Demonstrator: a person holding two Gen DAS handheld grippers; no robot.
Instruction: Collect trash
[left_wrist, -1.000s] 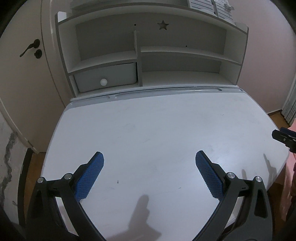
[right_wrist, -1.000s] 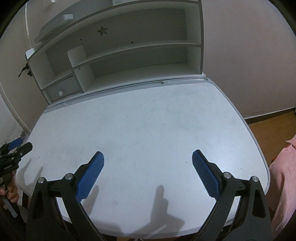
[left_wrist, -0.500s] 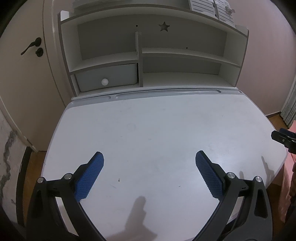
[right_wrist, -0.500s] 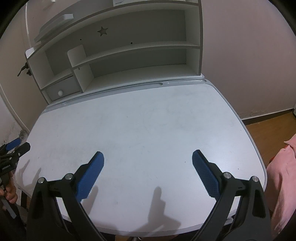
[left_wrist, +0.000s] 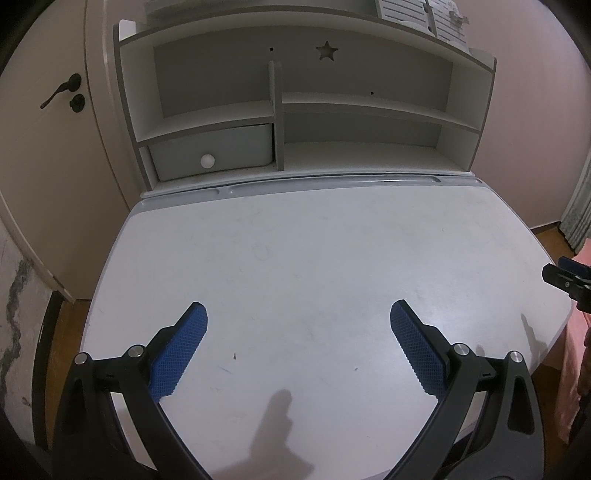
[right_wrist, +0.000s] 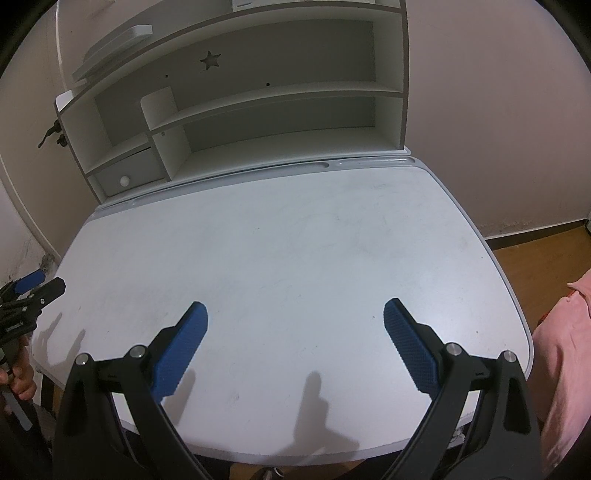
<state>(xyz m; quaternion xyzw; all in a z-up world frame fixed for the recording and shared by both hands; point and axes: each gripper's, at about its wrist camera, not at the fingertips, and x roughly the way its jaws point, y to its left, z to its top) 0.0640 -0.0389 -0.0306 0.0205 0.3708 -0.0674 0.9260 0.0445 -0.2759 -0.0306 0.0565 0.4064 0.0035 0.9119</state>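
1. Left gripper (left_wrist: 298, 325): jaws spread wide, nothing between them, over near edge of white bench (left_wrist: 314, 258).
2. Right gripper (right_wrist: 295, 323): jaws spread wide too, nothing held, over same bench.
3. Trash: none visible in either view; only faint scuffs and specks on the bench top.
4. Shelf unit (left_wrist: 295, 110) at bench back, small drawer (left_wrist: 210, 151) closed.
5. Door (left_wrist: 48, 147) left of shelf unit.

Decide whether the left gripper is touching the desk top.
Apart. The left wrist view shows the left gripper above the desk, jaws wide open, its shadow cast separately on the surface nearer the camera.
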